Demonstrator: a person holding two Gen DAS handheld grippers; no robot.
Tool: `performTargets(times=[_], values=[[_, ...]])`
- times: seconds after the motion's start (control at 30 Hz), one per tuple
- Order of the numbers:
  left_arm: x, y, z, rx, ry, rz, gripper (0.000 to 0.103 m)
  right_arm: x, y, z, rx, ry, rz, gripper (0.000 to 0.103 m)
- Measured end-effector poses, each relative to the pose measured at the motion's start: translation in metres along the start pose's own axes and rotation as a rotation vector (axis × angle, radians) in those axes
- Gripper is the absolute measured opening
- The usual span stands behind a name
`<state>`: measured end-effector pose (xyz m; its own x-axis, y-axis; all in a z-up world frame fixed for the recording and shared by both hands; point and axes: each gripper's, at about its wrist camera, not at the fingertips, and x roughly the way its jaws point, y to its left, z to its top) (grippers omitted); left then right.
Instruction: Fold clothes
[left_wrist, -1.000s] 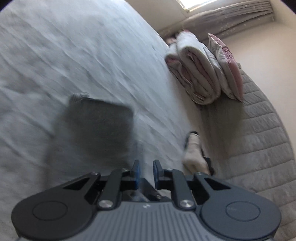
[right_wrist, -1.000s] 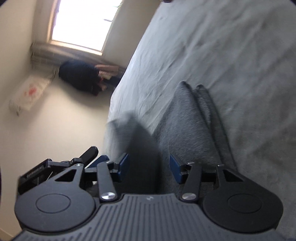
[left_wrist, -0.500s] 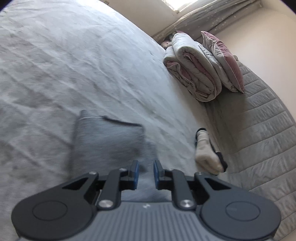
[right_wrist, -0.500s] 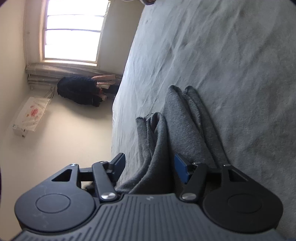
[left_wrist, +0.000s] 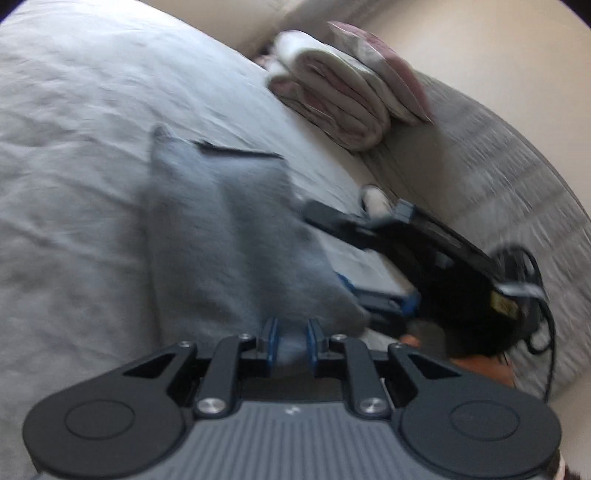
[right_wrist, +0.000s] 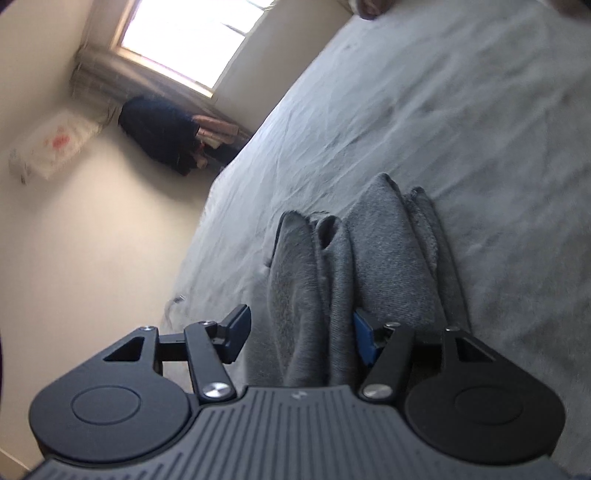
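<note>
Each wrist camera looks forward and downward along its own fingers, close over the bed (left_wrist: 74, 155); both see the grey garment (left_wrist: 229, 240) (right_wrist: 384, 258).

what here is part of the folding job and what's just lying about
In the job:
grey garment
left gripper
right gripper
bed sheet

Lying about:
folded quilt
pink pillow
dark clothes pile

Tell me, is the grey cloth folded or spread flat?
Folded: the grey cloth lies bunched in several stacked layers on the bed.
</note>
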<state>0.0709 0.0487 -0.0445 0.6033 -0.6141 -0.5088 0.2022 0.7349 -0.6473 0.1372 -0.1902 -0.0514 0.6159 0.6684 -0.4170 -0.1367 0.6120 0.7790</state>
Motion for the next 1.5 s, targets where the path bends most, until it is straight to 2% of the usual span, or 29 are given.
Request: performTargets(times=[0.1,0.27,0.5,0.73,0.83,0.93,1.0,1.17,1.37,1.5], values=[[-0.003,-0.007,0.001,0.064,0.003,-0.007,0.016,0.007,0.014,-0.009,-0.163,-0.015,-0.069,0.024],[-0.019,-0.005,0.009,0.093,-0.071,-0.018,0.017,0.005,0.03,-0.017,-0.292,-0.083,-0.061,0.022],[-0.033,-0.003,0.016,0.096,-0.186,-0.045,0.017,0.0,0.035,-0.007,-0.338,-0.148,-0.036,0.022],[-0.013,-0.004,0.009,0.089,-0.146,-0.048,0.017,-0.019,0.015,0.007,-0.275,-0.181,-0.057,0.022],[-0.002,-0.007,0.008,0.094,-0.114,-0.05,0.021,-0.017,-0.001,0.01,-0.242,-0.153,-0.092,0.022],[0.012,-0.005,0.003,0.091,-0.039,-0.035,0.023,-0.011,-0.015,0.007,-0.221,-0.112,-0.15,0.022],[0.019,-0.004,0.0,0.097,-0.009,-0.028,0.023,-0.009,-0.019,0.005,-0.212,-0.101,-0.157,0.027],[0.006,-0.011,0.004,0.119,-0.027,-0.055,0.023,-0.019,-0.009,0.009,-0.249,-0.102,-0.161,0.033],[-0.012,-0.012,0.007,0.127,-0.089,-0.069,0.023,-0.04,-0.001,0.011,-0.281,-0.149,-0.115,0.033],[-0.001,-0.013,0.002,0.157,-0.028,-0.047,0.023,-0.048,0.009,0.009,-0.332,-0.148,-0.052,0.033]])
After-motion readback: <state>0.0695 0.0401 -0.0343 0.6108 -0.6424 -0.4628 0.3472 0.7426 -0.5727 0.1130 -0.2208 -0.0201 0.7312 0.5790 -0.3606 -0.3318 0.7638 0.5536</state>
